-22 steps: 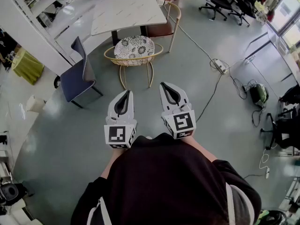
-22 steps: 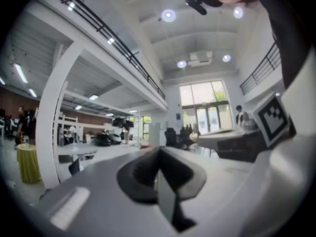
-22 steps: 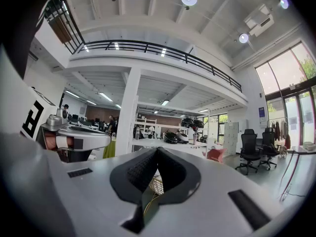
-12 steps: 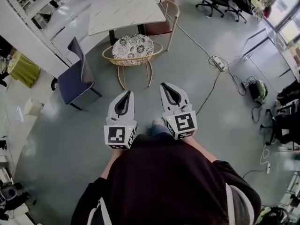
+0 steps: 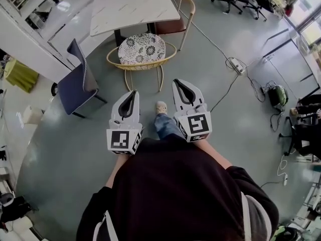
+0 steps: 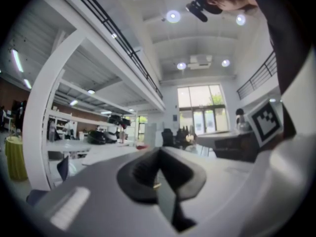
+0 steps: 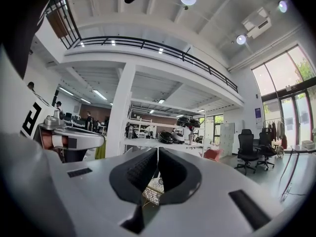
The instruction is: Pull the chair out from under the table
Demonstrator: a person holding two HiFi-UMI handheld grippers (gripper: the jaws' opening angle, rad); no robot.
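Note:
The chair (image 5: 141, 51), a gold wire frame with a round black-and-white patterned cushion, stands at the near edge of the white marble table (image 5: 131, 6), its seat partly under the top. In the head view my left gripper (image 5: 131, 94) and right gripper (image 5: 180, 83) are held level side by side, both shut and empty, a short way in front of the chair's legs and not touching it. In the right gripper view the shut right gripper (image 7: 158, 152) shows a bit of the chair's wire frame (image 7: 153, 190) below its pads. The left gripper (image 6: 159, 152) looks past the table.
A dark blue chair (image 5: 75, 84) stands left of the wire chair. A pinkish chair with a gold frame (image 5: 176, 20) is at the table's right side. A power strip with cables (image 5: 235, 69) lies on the floor to the right. My shoe (image 5: 161, 107) is between the grippers.
The person has stepped forward: a foot in a light shoe now shows between the grippers, and both grippers sit nearer the chair's legs. Both stay shut.

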